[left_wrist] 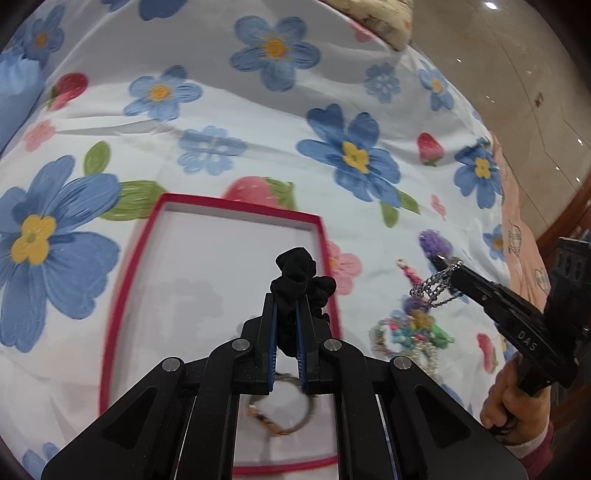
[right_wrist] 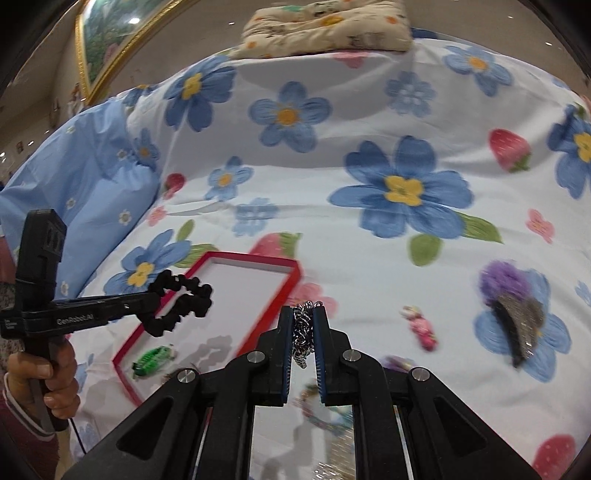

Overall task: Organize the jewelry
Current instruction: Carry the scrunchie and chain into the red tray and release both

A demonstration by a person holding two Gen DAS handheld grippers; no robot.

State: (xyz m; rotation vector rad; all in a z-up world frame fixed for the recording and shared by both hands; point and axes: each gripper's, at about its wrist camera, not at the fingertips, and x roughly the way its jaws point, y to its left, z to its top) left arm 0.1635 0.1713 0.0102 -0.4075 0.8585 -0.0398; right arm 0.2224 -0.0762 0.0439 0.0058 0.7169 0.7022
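My left gripper (left_wrist: pixel 287 295) is shut on a black scrunchie (left_wrist: pixel 301 275) and holds it above the red-rimmed white tray (left_wrist: pixel 110 314). It also shows in the right wrist view (right_wrist: pixel 157 293) with the scrunchie (right_wrist: pixel 184 306) over the tray (right_wrist: pixel 258 325). My right gripper (right_wrist: pixel 303 312) is shut on a silver chain (right_wrist: pixel 303 332), lifted above the bed; in the left wrist view (left_wrist: pixel 448 267) the chain (left_wrist: pixel 434 286) dangles. In the tray lie a bracelet (left_wrist: pixel 284 413) and a green piece (right_wrist: pixel 153 362).
A flowered bedsheet (left_wrist: pixel 258 129) covers the bed. On it right of the tray lie a bead pile (left_wrist: pixel 410 332), a pink piece (right_wrist: pixel 421 326), a purple pom hair clip (right_wrist: pixel 513 314). A pillow (right_wrist: pixel 328 26) lies at the far edge. Floor (left_wrist: pixel 517 74) at right.
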